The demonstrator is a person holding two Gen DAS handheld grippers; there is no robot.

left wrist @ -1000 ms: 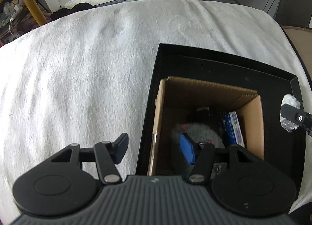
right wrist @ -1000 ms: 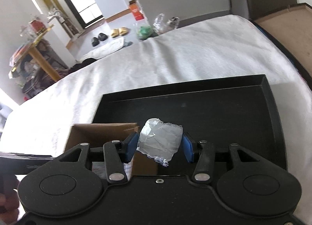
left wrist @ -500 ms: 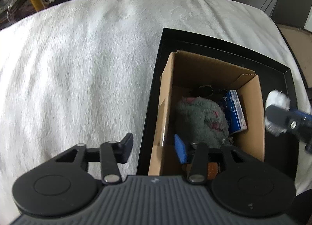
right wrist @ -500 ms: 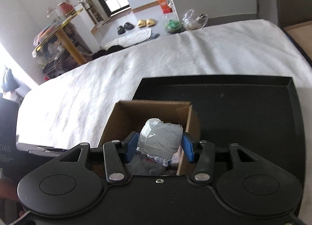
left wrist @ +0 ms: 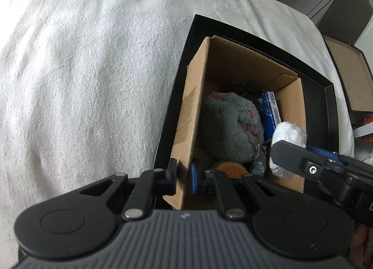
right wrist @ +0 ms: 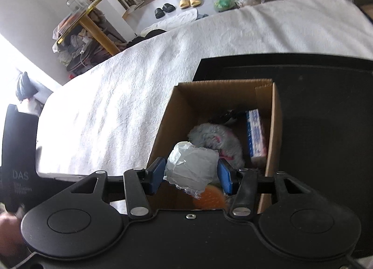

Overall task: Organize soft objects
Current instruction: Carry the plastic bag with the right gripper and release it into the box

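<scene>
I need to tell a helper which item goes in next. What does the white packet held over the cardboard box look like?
On the white blanket lies a black tray, and in it stands an open cardboard box. Just above the box's opening, the right gripper has its jaws shut on the white packet. It is crinkly, plastic-wrapped and pale, unlike the fuzzy grey plush toy and the blue packet inside.

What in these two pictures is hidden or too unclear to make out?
- Cardboard box floor: both views, covered by the grey plush toy.
- Orange item: left view, mostly behind the left gripper fingers; blurred in the right view.
- Dark tangle at the box's back: too small, shadowed.
- White wrapped bundle: contents unreadable, plastic wrap.
</scene>
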